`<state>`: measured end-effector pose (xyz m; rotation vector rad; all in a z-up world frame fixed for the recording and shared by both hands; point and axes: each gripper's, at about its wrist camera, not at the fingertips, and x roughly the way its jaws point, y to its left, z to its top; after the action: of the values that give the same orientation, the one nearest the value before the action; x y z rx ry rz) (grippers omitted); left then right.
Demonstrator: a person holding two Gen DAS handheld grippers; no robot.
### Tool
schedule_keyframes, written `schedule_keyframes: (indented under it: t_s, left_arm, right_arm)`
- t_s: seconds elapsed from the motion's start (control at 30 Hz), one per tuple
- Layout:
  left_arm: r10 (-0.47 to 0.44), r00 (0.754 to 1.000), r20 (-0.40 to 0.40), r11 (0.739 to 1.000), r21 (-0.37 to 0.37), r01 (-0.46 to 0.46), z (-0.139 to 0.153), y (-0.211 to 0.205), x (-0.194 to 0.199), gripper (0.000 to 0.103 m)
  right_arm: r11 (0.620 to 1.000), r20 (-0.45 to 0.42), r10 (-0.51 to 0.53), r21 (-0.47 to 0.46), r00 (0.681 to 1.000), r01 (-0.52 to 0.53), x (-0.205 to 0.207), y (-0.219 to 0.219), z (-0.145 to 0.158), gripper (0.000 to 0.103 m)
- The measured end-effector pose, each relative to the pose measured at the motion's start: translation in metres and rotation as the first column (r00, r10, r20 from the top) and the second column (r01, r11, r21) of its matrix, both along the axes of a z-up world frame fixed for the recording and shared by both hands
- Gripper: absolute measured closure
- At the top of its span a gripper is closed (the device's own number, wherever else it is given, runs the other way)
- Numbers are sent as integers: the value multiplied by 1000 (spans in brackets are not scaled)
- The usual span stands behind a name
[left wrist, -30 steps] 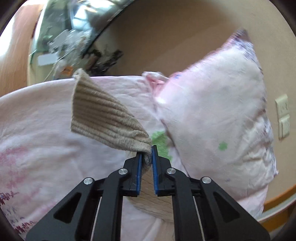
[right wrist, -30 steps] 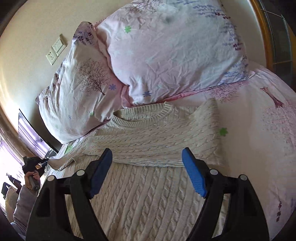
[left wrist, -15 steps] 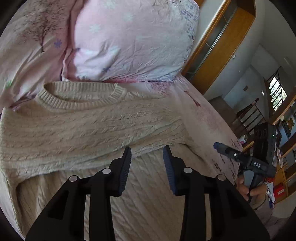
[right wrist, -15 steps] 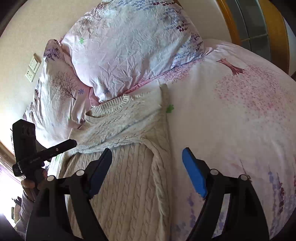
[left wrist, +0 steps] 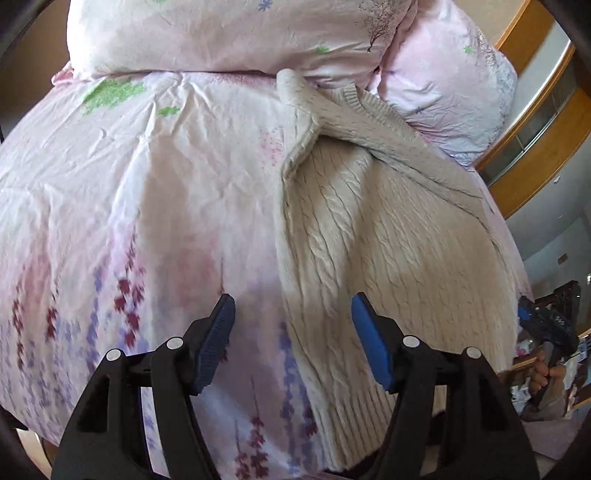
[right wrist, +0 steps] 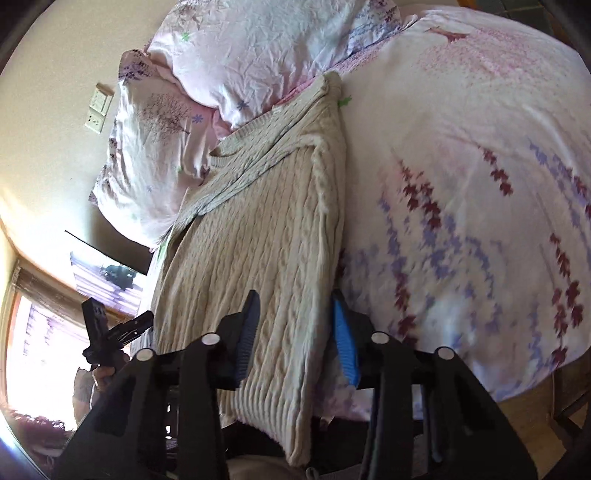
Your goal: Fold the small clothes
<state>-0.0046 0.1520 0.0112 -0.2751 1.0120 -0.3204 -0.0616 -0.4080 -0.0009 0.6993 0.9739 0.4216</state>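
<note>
Since the left tongs (left wrist: 291, 339) let go of the sleeve, now folded across the cable-knit sweater (right wrist: 258, 251), both gape wide; right tongs (right wrist: 295, 332) straddle its hem edge.

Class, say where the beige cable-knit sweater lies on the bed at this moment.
The sweater lies flat on the floral bedspread, its neckline against the pillows. It fills the right half of the left wrist view and the left-centre of the right wrist view.
</note>
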Motion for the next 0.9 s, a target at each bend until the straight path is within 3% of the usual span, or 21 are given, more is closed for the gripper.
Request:
schedule_keyframes:
  t_s: [0.1,0.2,0.3,0.4,0.5,0.6,0.7,0.77,0.8,0.83,0.87,0.9]
  left_arm:
    - [-49,998,-31,991,-126,45,-5,-10,-23,57]
    - [-78,995,-54,985,-159,69,-9,-21,-42,76]
    - [-94,993,-73,978,-192,79,-13,-28,-44,93]
    - [-108,993,-42,971,-217,97,-7,-29,-31,96]
    - [-98,993,68,972,-209,110,27,-25,2,96]
    - [-33,976,213,981,-181,73,71,-22,57,96]
    - [82,944,318,987,-159,-32,99,-31,128,96]
    - [130,932,338,989,-112,-97,99,-45,177,89]
    - [148,934,326,989,-78,-129,93,-51,201,84]
    - [159,944,290,987,-50,-151,85,-53,220,79]
    - [178,959,222,984,-24,-177,74,-54,237,73]
    - [202,967,157,979,6,-206,64,-50,246,55]
  right_arm:
    - [996,-16,78,35,997,-77,-15,17,-5,75]
    - [987,-18,144,72,989,-143,-25,34,-10,89]
    - [985,19,154,75,988,-155,-26,39,-6,95]
    - [986,115,135,84,984,-145,-13,36,18,96]
    - [993,247,103,33,964,-115,20,29,59,96]
    - [999,358,27,32,933,-41,77,18,97,96]
    - [993,412,-116,71,904,95,150,7,111,96]
    - [974,390,-227,94,892,207,198,1,102,85]
    - [964,353,-261,54,898,259,221,3,92,51]
    - [955,305,-282,4,910,295,237,4,81,24]
    - [949,251,-299,-20,921,314,244,3,68,24]
    - [954,208,-292,-2,934,298,245,1,56,24]
